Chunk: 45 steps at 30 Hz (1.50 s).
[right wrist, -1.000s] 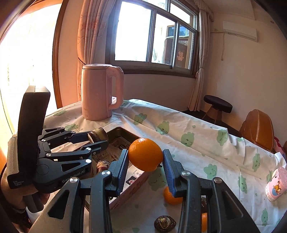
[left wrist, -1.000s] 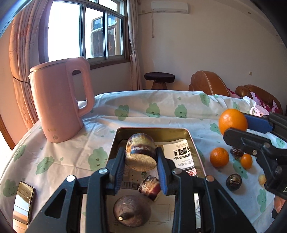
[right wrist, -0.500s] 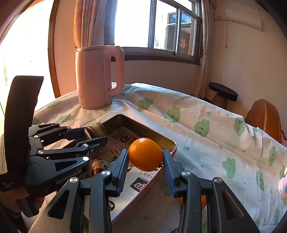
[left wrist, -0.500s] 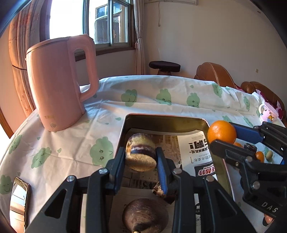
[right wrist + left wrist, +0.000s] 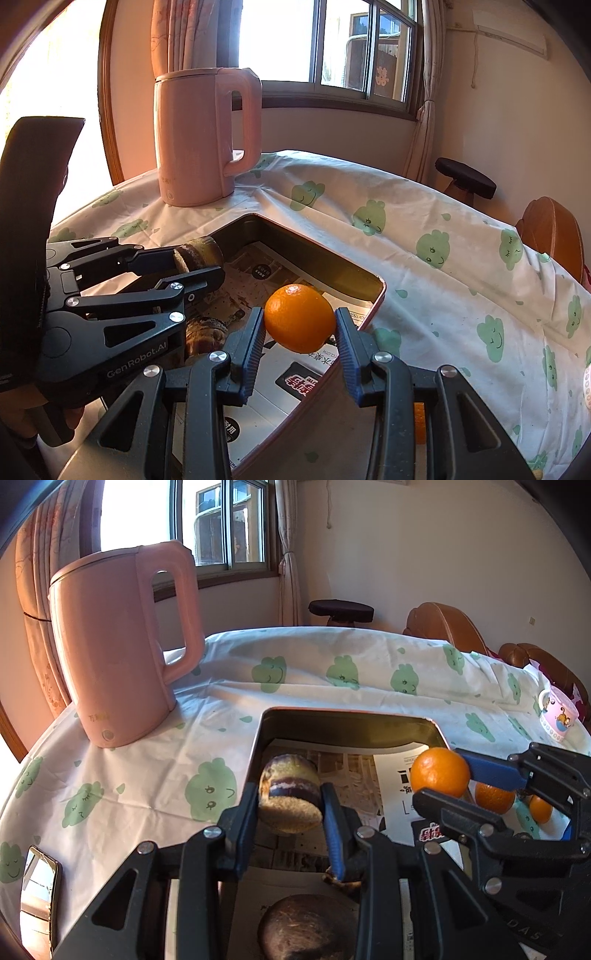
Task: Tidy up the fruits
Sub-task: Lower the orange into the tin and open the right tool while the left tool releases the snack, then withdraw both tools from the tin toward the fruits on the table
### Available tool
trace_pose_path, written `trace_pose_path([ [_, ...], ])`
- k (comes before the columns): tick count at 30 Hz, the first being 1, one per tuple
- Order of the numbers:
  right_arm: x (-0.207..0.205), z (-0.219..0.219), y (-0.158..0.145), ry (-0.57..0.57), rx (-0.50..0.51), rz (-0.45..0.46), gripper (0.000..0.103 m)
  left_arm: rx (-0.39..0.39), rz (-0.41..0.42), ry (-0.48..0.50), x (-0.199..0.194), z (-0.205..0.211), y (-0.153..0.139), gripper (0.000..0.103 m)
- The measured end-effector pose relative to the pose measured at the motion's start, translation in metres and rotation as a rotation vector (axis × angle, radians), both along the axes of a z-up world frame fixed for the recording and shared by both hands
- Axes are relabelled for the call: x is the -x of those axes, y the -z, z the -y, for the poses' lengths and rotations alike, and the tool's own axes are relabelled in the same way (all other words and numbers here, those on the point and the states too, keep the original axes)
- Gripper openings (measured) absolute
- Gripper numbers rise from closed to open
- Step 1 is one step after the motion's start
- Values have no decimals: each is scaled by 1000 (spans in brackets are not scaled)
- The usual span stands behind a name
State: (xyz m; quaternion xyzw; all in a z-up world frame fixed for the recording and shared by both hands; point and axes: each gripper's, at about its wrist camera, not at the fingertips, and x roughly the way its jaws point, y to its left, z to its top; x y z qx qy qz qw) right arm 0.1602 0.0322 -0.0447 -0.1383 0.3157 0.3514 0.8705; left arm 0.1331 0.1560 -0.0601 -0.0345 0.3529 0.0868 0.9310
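Left tongs (image 5: 290, 801) clamp a brown, purple-banded fruit (image 5: 290, 794) above the tray (image 5: 347, 722); right tongs (image 5: 300, 332) grip an orange (image 5: 299, 317) over the tray's right rim, pink kettle (image 5: 118, 646) far left

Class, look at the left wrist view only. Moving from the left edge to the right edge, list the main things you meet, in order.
phone → pink kettle → brown fruit in the left gripper → orange in the right gripper → pink mug
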Motion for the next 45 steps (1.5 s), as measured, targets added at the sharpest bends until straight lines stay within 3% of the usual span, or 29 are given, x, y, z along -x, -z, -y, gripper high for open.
trace_pose_path([
  [26,1,1,2,6,-14,-21,42,-38,7,11,3,7,-3,36],
  [33,5,9,-6,19,-24,-11,49,-56,36,-16,12,6,-12,60],
  [45,23,27,-17,21,-34,14,61,-51,67,-14,30,16,-22,68],
])
